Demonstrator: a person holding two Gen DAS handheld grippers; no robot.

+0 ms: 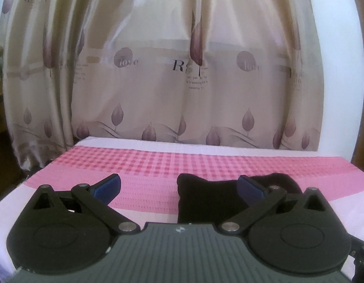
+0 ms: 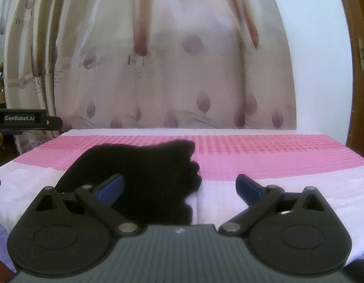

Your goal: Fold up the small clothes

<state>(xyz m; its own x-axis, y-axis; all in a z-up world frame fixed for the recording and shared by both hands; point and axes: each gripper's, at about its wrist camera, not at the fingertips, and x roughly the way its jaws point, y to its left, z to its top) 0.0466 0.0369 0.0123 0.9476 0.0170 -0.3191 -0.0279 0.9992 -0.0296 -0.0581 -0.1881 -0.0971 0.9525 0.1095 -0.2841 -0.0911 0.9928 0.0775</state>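
"GenRobot.AI" in white on black left gripper (image 2: 21, 119), seen at left edge in right wrist view. Curtain (image 1: 158, 75) print: "love" in circles, big "R"; small lines unreadable.

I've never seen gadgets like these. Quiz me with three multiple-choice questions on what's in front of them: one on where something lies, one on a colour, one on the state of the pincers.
1. Where does the black garment lie?
A. on the pink-and-white cloth
B. hanging from the curtain
C. on the floor

2. What colour are the pads on the gripper fingers?
A. red
B. blue
C. yellow

3. How do the left gripper and right gripper stand?
A. both shut on the garment
B. one open, one shut
C. both open

Answers: 1 A, it rests flat on the cloth-covered surface. 2 B, the pads show blue in both views. 3 C, each pair of fingers is spread wide with nothing clamped.
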